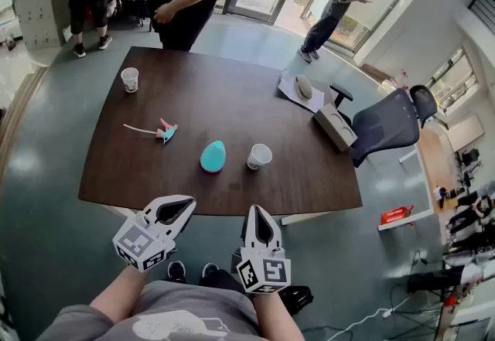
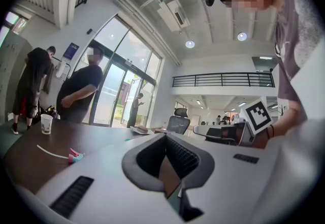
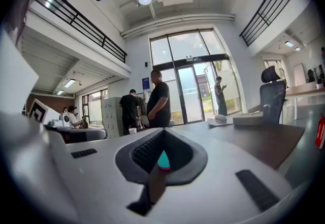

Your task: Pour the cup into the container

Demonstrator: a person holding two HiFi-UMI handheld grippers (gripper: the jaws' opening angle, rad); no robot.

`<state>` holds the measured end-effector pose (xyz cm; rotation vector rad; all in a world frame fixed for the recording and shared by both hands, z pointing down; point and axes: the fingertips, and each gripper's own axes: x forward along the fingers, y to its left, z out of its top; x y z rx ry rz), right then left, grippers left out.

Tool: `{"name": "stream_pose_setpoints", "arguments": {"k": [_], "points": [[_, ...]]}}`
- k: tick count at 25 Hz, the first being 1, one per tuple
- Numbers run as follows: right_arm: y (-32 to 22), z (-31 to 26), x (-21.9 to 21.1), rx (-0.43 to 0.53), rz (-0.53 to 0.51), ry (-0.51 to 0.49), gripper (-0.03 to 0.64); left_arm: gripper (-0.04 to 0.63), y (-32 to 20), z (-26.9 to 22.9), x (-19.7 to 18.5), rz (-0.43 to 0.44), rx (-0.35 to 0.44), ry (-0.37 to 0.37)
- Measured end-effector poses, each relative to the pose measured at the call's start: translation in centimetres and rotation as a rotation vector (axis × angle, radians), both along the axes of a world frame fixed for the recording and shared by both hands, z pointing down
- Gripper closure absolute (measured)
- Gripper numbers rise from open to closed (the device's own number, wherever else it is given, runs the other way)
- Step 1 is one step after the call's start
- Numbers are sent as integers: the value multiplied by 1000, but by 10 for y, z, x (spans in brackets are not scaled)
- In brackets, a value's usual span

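Left gripper point(image 1: 187, 202) is held level at the near edge of the dark brown wooden counter point(image 1: 232, 100), jaws pressed together, nothing in them. Far left on the counter stands a small white paper cup with a printed side point(image 1: 130, 79), well apart from everything else. Next is a small pink-and-teal item with a thin white cord point(image 1: 164, 131), not part of the task. Mid-counter, near the front, sits the teal rounded egg-shaped container point(image 1: 213, 156), and just beside it on the right, not touching, a second white paper cup point(image 1: 259, 155) with its mouth open toward the camera. This is likely the cup to pour; can't tell what's inside. Right gripper point(image 1: 256, 211) is also level with its jaws together and empty, short of the cup. Handling guess: the paper cup is light, thin-walled and easy to crush or tip, so pinch it gently across the mid-wall from the side, below the rolled rim, and keep it upright until it's over the container. The container looks light and smooth and may slide if bumped. Far right are a white sheet with a beige oval object point(image 1: 303, 87), a tan box point(image 1: 334, 127) and a dark office chair point(image 1: 389, 121), all irrelevant.
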<state>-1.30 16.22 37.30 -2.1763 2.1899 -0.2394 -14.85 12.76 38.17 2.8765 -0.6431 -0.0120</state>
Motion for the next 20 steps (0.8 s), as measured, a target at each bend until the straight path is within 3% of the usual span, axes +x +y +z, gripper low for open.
{"name": "stream_pose_setpoints", "arguments": {"k": [11,20], "points": [[-35,20,32,-22,21,12,629,588,-39,20,13,-34,-10,-36],[-96,20,77,-17,-60,15,629,588,-86,20,50,-116,1,-69]]}}
